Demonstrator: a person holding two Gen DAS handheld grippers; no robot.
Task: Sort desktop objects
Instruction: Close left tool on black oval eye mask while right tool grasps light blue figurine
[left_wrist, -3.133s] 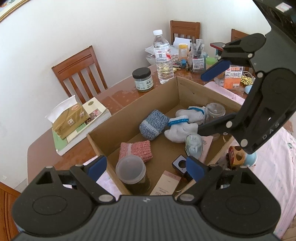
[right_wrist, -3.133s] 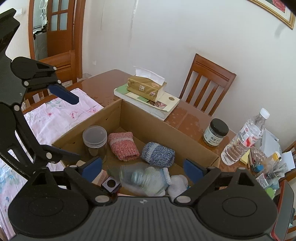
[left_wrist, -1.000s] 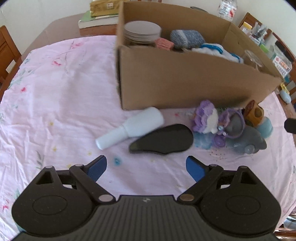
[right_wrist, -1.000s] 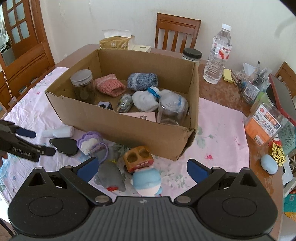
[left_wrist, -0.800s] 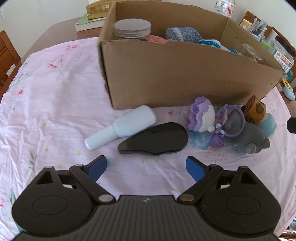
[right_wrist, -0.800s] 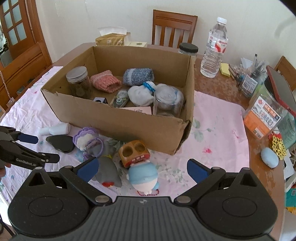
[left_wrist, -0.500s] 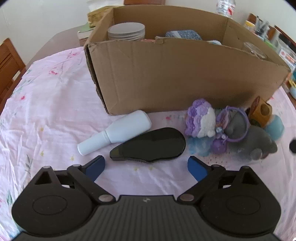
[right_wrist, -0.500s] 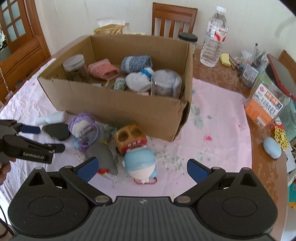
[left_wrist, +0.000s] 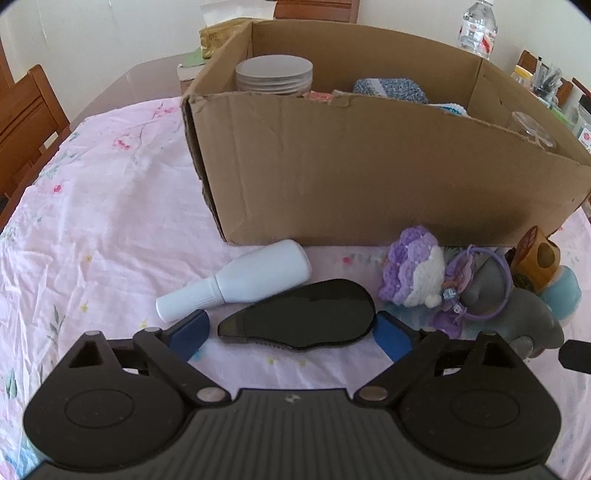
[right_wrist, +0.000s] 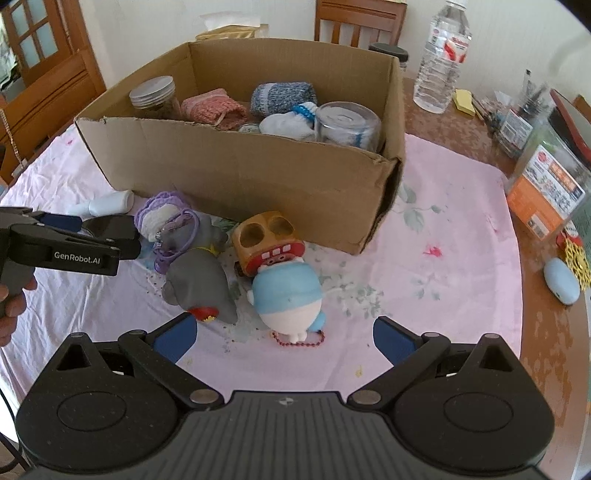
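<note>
Your left gripper (left_wrist: 291, 334), jaws closing, straddles the black case (left_wrist: 299, 319) before the box (left_wrist: 369, 173), your right gripper (right_wrist: 282, 338) hangs wide; next, pinch and lift.

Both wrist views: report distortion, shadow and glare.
Left wrist view: fisheye bends the cardboard box rim and darkens the corners; the box front is in shadow; the black glossy oval object shows a faint sheen. Right wrist view: straight chair and door lines bow; daylight is soft, with a highlight on the clear jar; far-right clutter smears toward the edge.
</note>
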